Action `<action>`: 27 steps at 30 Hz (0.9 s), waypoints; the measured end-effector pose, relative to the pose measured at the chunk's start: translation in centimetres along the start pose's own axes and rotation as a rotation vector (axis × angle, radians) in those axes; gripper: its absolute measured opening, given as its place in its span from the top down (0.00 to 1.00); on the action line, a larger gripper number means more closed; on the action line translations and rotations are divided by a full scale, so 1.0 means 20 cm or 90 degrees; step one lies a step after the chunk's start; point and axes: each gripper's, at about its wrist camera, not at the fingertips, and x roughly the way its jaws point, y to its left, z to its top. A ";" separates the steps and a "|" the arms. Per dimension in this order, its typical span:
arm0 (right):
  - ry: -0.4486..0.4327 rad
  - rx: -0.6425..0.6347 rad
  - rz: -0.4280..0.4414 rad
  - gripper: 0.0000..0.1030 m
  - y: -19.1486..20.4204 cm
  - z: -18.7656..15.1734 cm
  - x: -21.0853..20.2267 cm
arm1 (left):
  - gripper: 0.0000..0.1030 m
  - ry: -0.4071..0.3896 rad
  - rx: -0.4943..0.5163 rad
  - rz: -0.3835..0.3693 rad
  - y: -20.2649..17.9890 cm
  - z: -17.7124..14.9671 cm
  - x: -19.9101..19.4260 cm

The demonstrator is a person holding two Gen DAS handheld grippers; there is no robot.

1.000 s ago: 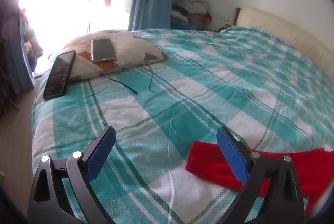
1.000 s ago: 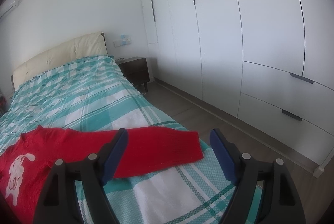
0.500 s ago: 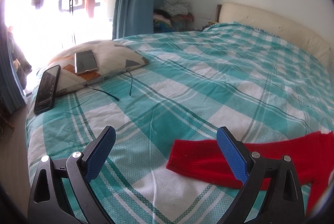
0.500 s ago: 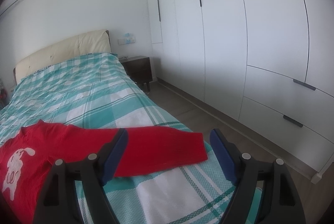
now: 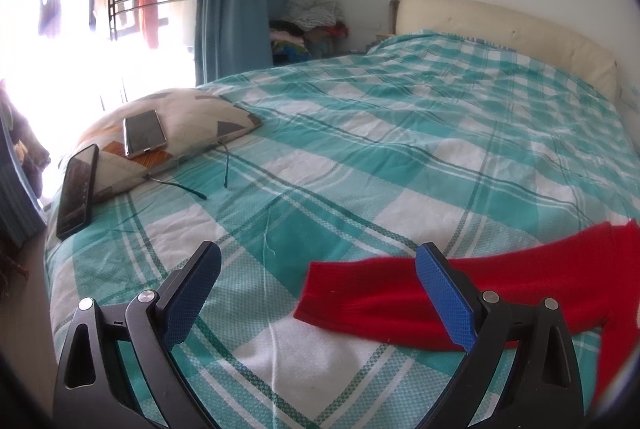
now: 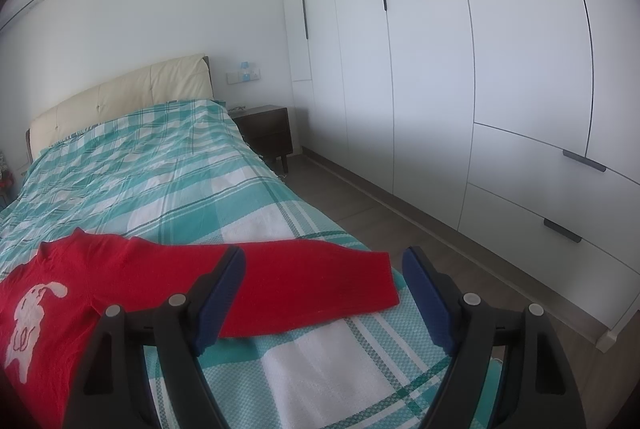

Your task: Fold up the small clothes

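My left gripper and right gripper both gape wide, holding nothing, above the red sweater spread flat on the near bedspread, apparently clear of it.

left gripper, right gripper: black plastic frames, silver screws, blue textured pads on fingers.

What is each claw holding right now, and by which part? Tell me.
Nothing. The left claw and right claw stand open above the sleeves of the red sweater, which lies flat on the bed.
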 end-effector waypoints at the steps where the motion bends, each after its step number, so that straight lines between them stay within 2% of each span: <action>1: 0.000 0.000 0.000 0.23 0.00 0.00 0.00 | 0.04 0.002 -0.002 0.000 0.00 0.00 0.00; 27: 0.003 0.005 0.001 0.22 0.00 -0.01 0.01 | 0.04 0.014 -0.016 0.004 0.02 -0.01 0.03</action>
